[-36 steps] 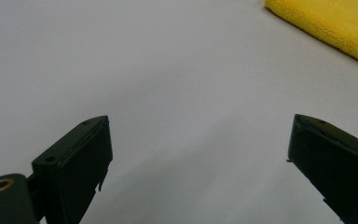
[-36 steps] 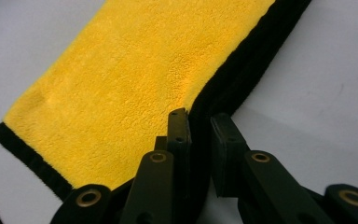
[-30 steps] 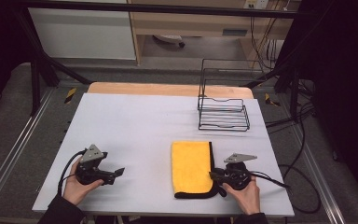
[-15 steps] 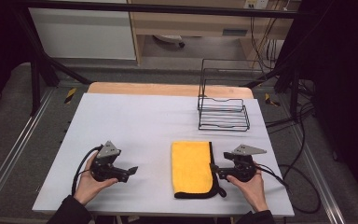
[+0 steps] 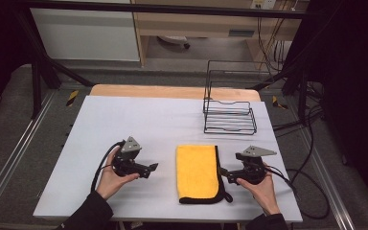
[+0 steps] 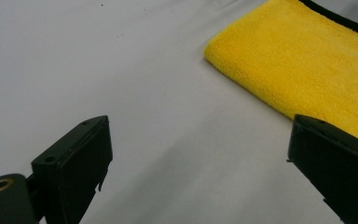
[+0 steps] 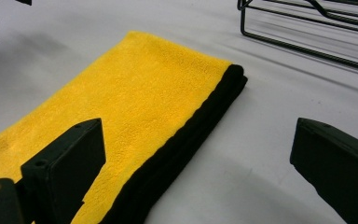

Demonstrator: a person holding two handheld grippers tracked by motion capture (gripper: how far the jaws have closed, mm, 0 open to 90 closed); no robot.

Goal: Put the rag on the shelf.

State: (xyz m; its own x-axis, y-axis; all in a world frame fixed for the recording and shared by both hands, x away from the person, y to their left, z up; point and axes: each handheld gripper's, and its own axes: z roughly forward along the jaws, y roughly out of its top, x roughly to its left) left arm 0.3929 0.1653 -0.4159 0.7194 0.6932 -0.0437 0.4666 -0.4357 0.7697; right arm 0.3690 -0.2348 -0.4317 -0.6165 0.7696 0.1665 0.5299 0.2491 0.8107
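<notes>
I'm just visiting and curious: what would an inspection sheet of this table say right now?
Surface: white table top, wooden strip at the far edge.
Job's things: folded yellow cloth with a black edge, lying flat at the near side.
Clutter: black wire rack, far right.
Grippers: left gripper open, short of the cloth; right gripper at the cloth's right edge, jaws just opened, nothing between them.
Cables: one cable trails from each gripper; more hang off the right side.
Surroundings: dark frame, cabinets behind.

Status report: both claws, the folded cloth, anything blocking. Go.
Left claw open, off the cloth. Right claw open, jaws just opened, nothing between them. Folded yellow microfibre cloth with black edge flat on the table. Black wire rack well clear.
</notes>
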